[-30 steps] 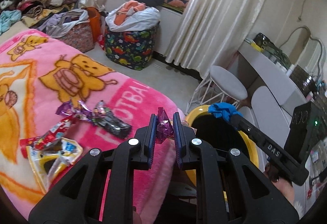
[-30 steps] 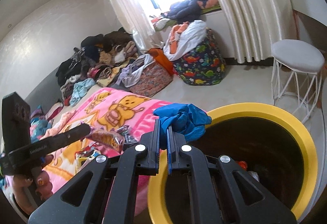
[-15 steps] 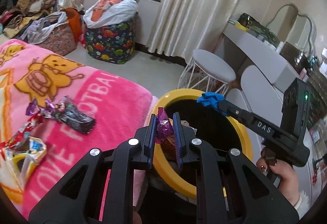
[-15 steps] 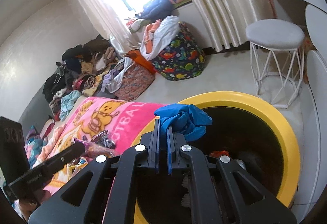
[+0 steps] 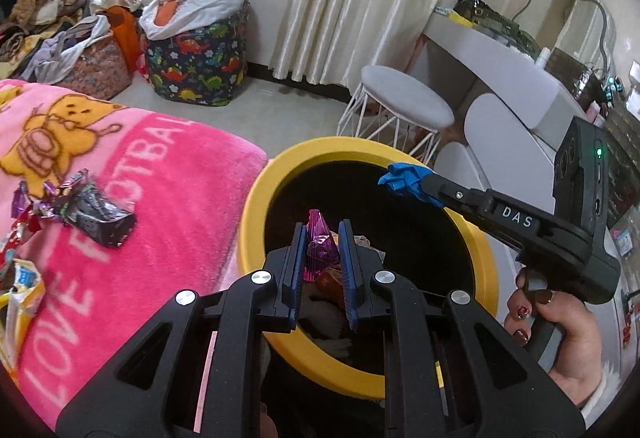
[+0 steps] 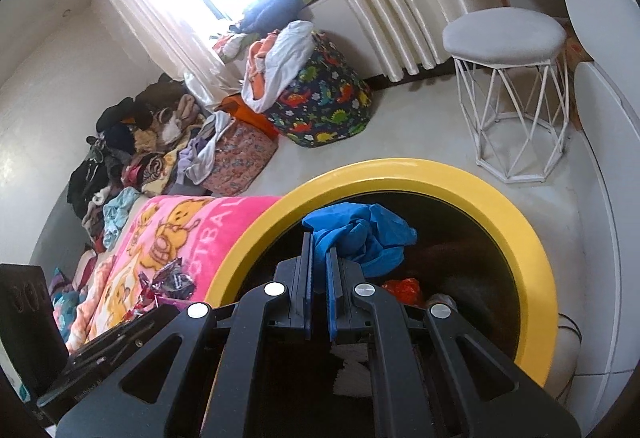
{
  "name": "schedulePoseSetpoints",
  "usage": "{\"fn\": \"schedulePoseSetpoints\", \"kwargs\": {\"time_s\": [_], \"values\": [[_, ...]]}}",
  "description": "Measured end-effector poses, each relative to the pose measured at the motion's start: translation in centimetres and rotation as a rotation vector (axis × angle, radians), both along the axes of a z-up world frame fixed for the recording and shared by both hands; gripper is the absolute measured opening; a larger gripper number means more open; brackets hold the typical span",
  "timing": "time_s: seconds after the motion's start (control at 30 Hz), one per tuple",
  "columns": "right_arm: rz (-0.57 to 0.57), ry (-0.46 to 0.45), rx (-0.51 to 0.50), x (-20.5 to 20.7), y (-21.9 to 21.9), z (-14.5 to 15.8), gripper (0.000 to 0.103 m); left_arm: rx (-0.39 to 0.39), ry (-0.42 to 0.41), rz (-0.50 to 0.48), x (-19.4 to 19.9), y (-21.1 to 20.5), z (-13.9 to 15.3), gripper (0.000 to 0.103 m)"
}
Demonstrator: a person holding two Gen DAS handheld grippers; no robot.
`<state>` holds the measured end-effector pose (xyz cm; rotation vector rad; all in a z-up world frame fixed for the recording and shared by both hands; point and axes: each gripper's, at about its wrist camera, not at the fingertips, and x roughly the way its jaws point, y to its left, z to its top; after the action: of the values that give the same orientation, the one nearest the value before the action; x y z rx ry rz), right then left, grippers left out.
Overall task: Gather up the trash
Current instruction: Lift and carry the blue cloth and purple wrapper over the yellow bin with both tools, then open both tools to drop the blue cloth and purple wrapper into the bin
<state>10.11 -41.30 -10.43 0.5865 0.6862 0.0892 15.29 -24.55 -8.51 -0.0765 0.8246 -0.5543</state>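
Note:
My left gripper (image 5: pixel 322 228) is shut on a shiny purple wrapper (image 5: pixel 319 244) and hangs over the near side of the yellow-rimmed bin (image 5: pixel 256 206). My right gripper (image 6: pixel 319 244) is shut on a crumpled blue glove (image 6: pixel 360 238) above the open mouth of the same bin (image 6: pixel 500 198). In the left wrist view the right gripper (image 5: pixel 396 180) reaches in over the bin's far rim with the blue glove (image 5: pixel 406 177) at its tip. Some trash lies inside the bin, dark and partly hidden. More wrappers (image 5: pixel 96 216) lie on the pink blanket (image 5: pixel 180 198).
The bed with the pink blanket (image 6: pixel 168 226) abuts the bin's left side. A white wire stool (image 5: pixel 404 110) and a white desk (image 5: pixel 500 62) stand behind and right of the bin. A dinosaur-print bag (image 5: pixel 196 62) and piles of clothes line the window wall.
Both grippers have moved from beside the bed to over the bin and sunk lower, each still holding its piece. The bin's mouth now fills more of both views.

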Motion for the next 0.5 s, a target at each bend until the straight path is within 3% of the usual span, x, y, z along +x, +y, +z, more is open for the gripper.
{"fn": "schedulePoseSetpoints", "kwargs": {"time_s": [0.37, 0.5], "values": [[0.014, 0.045, -0.009, 0.3, -0.1, -0.2, 0.007, 0.027, 0.030, -0.014, 0.4, -1.1, -1.3, 0.011], [0.012, 0.032, -0.001, 0.2, -0.3, 0.4, 0.031, 0.038, 0.029, -0.009, 0.6, -1.2, -1.3, 0.012]]}}
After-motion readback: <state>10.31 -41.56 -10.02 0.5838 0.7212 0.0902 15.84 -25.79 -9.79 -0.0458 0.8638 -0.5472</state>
